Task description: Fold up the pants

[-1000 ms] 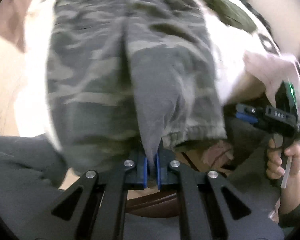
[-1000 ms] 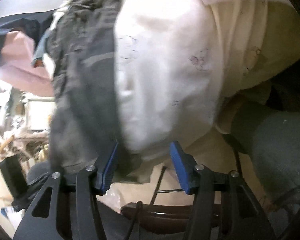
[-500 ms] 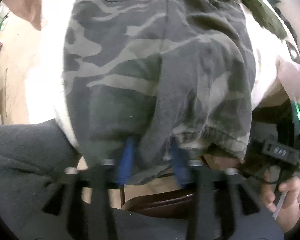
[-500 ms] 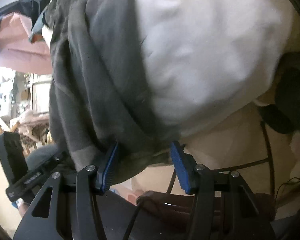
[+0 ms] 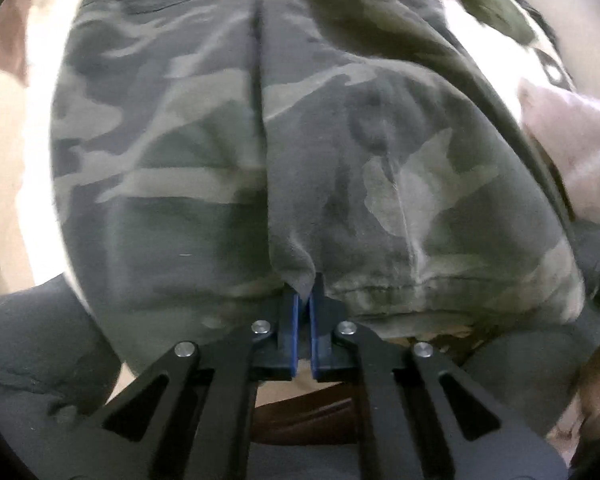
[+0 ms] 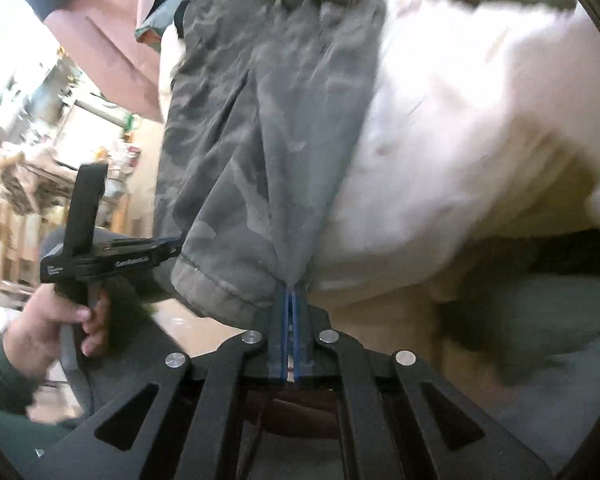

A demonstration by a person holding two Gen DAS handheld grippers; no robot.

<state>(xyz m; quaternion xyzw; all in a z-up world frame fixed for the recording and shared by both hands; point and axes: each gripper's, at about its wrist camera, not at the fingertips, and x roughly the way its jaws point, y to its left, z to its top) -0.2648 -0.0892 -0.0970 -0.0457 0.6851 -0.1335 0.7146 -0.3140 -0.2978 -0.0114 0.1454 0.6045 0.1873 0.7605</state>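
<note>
pants (image 5: 380,168) on white sheet (image 6: 480,120) | hem nearest | waist farthest

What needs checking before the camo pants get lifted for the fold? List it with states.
1. Left gripper jaws pinch the camo pants at the hem: ok.
2. Right gripper jaws pinch the hem: ok.
3. Both grips near the leg ends: ok.
4. Legs lie flat on the white sheet, unwrinkled: not ok, fabric bunches.
5. Waistband position: cannot tell.

Both tongs (image 5: 304,308) (image 6: 289,296) clamped tight
</note>
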